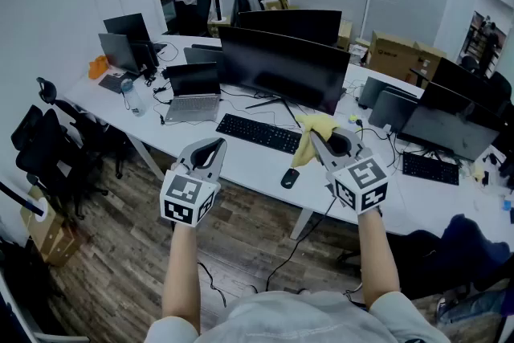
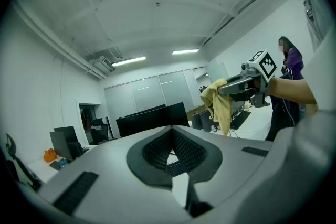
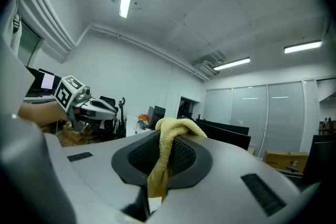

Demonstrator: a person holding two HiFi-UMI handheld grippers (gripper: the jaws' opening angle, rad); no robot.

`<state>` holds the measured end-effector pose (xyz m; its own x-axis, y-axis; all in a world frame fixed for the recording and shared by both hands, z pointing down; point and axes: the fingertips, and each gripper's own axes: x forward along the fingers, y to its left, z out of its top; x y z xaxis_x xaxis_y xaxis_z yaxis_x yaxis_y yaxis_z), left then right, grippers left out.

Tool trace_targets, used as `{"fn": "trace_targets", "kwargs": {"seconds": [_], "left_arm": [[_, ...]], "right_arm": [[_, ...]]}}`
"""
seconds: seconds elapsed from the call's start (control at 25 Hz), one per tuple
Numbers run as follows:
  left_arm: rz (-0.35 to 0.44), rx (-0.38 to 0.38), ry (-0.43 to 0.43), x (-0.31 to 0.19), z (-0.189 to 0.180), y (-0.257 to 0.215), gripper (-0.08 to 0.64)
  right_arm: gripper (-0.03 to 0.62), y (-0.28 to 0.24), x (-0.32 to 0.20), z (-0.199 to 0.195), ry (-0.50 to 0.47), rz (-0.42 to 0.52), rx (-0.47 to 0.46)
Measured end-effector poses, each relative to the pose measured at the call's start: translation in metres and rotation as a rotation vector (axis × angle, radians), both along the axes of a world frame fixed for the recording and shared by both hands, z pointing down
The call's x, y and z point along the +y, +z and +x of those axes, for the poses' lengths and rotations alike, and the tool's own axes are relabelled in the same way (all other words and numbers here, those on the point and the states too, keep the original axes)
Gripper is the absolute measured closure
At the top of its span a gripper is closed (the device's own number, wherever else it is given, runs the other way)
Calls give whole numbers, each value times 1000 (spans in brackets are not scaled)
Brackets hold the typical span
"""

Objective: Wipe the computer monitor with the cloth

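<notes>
A wide black curved monitor [image 1: 281,68] stands on the white desk [image 1: 241,165] in front of me. My right gripper [image 1: 318,137] is shut on a yellow cloth [image 1: 310,137], held in the air over the desk's front edge, below the screen's right end. The cloth [image 3: 168,140] drapes out of the closed jaws of my right gripper [image 3: 169,134]. My left gripper [image 1: 218,144] hovers to the left, level with the right one, jaws shut and empty. The left gripper view shows its own shut tips [image 2: 170,132], the cloth [image 2: 220,105] and the monitor [image 2: 152,119].
A black keyboard [image 1: 259,132] and mouse [image 1: 290,177] lie below the monitor. An open laptop [image 1: 193,96] sits to the left, more screens [image 1: 454,120] to the right. Office chairs [image 1: 48,144] stand at the desk's left end. A person in purple [image 2: 291,63] stands to the right.
</notes>
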<state>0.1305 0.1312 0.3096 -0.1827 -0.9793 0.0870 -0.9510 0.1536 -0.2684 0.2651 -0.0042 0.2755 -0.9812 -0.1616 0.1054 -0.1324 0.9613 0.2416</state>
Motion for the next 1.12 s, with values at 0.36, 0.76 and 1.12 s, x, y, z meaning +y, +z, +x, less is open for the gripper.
{"fn": "trace_targets", "kwargs": {"seconds": [0.36,0.76,1.12], "left_arm": [[-8,-36,-2,31,-45,3,541],[-26,-39,34,59,-97,17,541],[-38,-49,19,30,-144,26,541]], "right_arm": [[537,0,30,-37,9,-22,-26],[537,7,53,-82,73,-65,-47],[537,9,17,-131,75,-64,-53]]}}
